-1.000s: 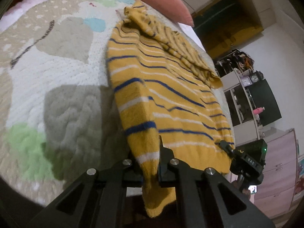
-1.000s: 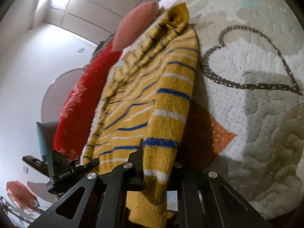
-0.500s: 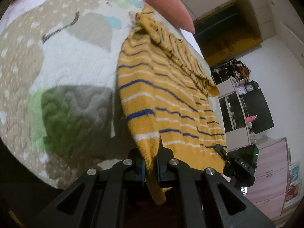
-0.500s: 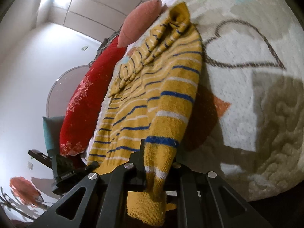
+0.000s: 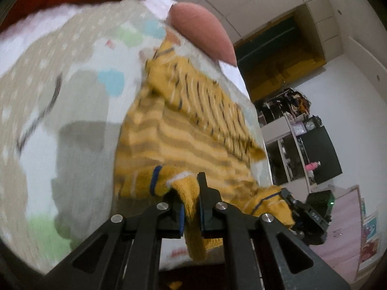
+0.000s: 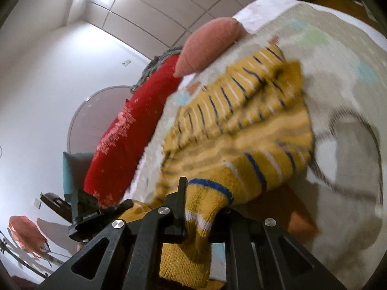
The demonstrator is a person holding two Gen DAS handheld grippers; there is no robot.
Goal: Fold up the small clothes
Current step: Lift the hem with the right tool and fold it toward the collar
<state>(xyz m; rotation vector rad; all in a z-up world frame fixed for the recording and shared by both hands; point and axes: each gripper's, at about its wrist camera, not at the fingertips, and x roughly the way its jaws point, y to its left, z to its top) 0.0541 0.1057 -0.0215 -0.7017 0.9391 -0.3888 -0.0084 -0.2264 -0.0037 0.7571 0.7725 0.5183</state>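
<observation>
Left gripper (image 5: 191,207) is clamped on the hem of the mustard-yellow knitted sweater with blue and white stripes (image 5: 183,140); right gripper (image 6: 200,213) pinches the other corner; since a second ago that hem has lifted from the patterned quilted bedspread (image 5: 48,101) at lower centre, doubling toward the upper-frame collar; the fold is beginning.

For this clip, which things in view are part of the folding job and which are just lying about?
Part of the job:
- yellow striped sweater
- left gripper, shut on its hem
- right gripper, shut on its hem
- patterned bedspread under it

Lying about:
- pink cushion
- red pillow
- shelves
</observation>
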